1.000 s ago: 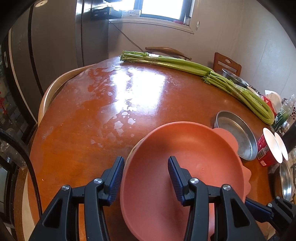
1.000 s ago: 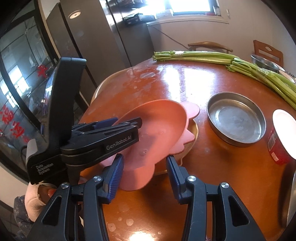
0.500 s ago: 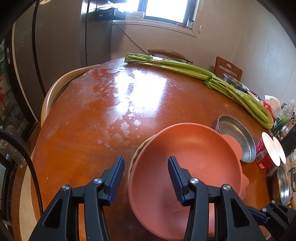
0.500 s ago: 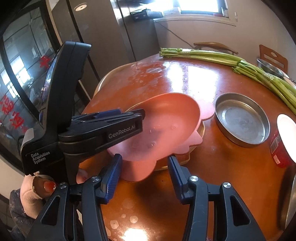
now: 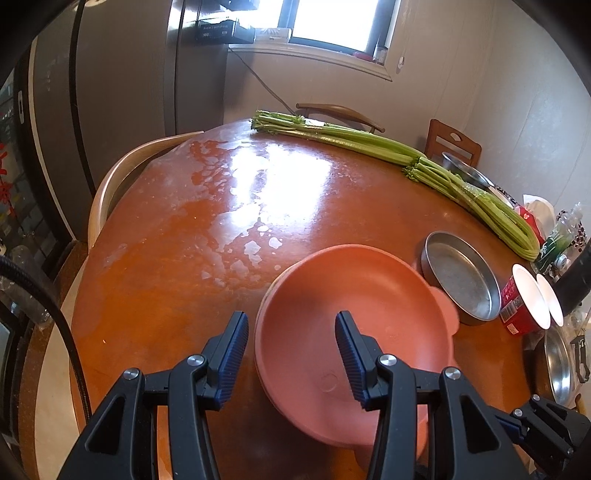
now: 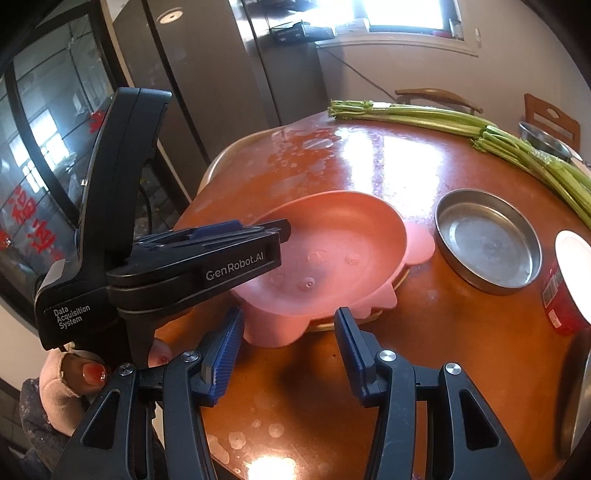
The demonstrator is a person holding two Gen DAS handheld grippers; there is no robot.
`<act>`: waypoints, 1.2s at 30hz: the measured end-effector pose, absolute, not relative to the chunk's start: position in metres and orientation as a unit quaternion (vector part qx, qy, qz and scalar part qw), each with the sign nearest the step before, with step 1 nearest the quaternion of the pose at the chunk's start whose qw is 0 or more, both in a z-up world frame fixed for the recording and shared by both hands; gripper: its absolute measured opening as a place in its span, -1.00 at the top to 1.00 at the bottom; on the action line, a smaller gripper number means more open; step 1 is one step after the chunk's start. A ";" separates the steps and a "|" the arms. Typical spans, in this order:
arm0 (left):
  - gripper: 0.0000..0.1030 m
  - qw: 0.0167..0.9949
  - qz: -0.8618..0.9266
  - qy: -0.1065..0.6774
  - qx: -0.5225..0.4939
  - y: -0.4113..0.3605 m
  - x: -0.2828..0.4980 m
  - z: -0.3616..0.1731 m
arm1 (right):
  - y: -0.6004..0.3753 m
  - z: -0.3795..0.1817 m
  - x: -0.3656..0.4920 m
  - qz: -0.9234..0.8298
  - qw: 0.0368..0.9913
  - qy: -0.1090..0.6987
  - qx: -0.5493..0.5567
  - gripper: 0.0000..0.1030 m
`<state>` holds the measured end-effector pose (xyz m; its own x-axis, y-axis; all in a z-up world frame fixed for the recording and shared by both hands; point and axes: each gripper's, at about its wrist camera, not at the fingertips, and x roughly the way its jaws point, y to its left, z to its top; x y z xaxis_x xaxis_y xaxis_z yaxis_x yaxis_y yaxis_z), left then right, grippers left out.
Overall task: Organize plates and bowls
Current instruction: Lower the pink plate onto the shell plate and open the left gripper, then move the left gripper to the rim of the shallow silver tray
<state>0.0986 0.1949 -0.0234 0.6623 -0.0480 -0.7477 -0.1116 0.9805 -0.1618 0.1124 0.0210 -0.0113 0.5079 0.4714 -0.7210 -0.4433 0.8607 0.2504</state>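
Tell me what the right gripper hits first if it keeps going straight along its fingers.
Most likely the near lobed edge of the pink plate, which lies just ahead of the right gripper; depth is hard to judge, so it might touch the table just short of it.

Bright window (image 5: pixel 332 22) glaring off the round wooden table (image 5: pixel 184 229) — chairs (image 5: pixel 452 146) behind it, grey fridge (image 5: pixel 122 74) left of the window.

Pink plate (image 6: pixel 332 243) sits on stack (steel pan (image 6: pixel 487 240) beside).
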 end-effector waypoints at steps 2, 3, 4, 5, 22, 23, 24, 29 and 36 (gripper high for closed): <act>0.05 0.907 0.016 0.409 -0.096 0.193 0.096 -0.021 | 0.020 -0.011 0.112 0.263 0.869 0.418 0.018 -0.02; 0.05 0.908 0.016 0.408 -0.095 0.192 0.097 -0.020 | 0.018 -0.010 0.112 0.262 0.870 0.417 0.019 -0.02; 0.05 0.908 0.016 0.407 -0.094 0.192 0.095 -0.018 | 0.017 -0.009 0.112 0.260 0.871 0.415 0.021 -0.02; 0.05 0.909 0.016 0.406 -0.093 0.191 0.094 -0.017 | 0.016 -0.009 0.112 0.259 0.872 0.414 0.022 -0.02; 0.04 0.922 0.030 0.377 -0.083 0.185 0.071 0.011 | -0.011 0.009 0.102 0.237 0.895 0.376 0.037 -0.02; 0.03 0.923 0.031 0.375 -0.082 0.183 0.069 0.012 | -0.014 0.012 0.101 0.234 0.898 0.372 0.038 -0.02; 0.02 0.924 0.030 0.373 -0.080 0.181 0.067 0.014 | -0.016 0.013 0.101 0.233 0.899 0.370 0.040 -0.02; -0.02 0.926 0.031 0.368 -0.073 0.172 0.062 0.022 | -0.028 0.022 0.096 0.224 0.907 0.353 0.047 -0.02; -0.03 0.931 0.022 0.361 -0.057 0.152 0.056 0.035 | -0.049 0.032 0.090 0.204 0.919 0.332 0.058 -0.03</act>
